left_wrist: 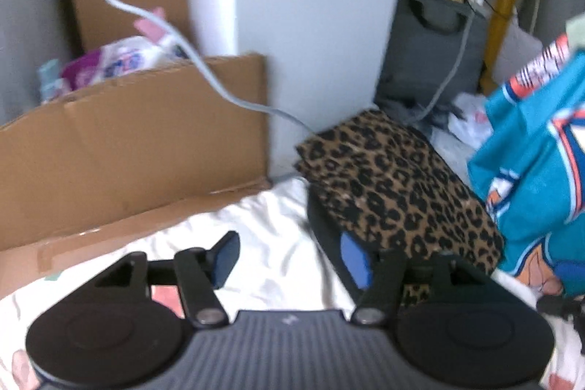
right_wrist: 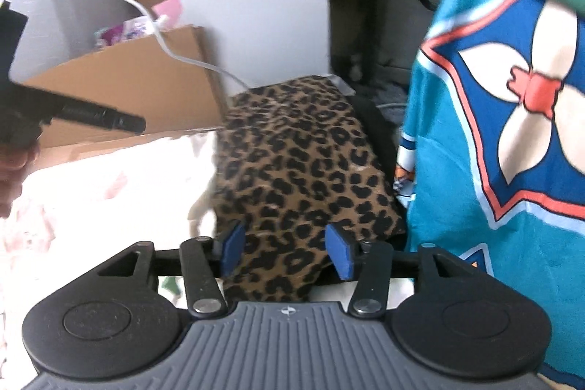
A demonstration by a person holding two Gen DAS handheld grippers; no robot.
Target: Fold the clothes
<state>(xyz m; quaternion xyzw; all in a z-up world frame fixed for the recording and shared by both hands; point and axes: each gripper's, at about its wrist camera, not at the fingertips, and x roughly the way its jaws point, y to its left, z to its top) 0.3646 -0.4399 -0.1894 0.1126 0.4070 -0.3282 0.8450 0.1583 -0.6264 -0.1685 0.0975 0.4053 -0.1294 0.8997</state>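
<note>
A folded leopard-print garment lies on the white bed sheet, on top of a dark garment whose edge shows beneath it. My left gripper hovers above its near left corner, open, with nothing between the blue pads. In the right wrist view the same leopard-print garment lies under my right gripper, which is open above it with its pads clear of the cloth. A teal cartoon-print garment hangs at the right, also seen as teal cloth in the left wrist view.
An open cardboard box with packets inside stands left of the bed against a white wall. A white cable trails over it. Dark storage bags and a golden table leg are behind. The other gripper's handle and a hand show at left.
</note>
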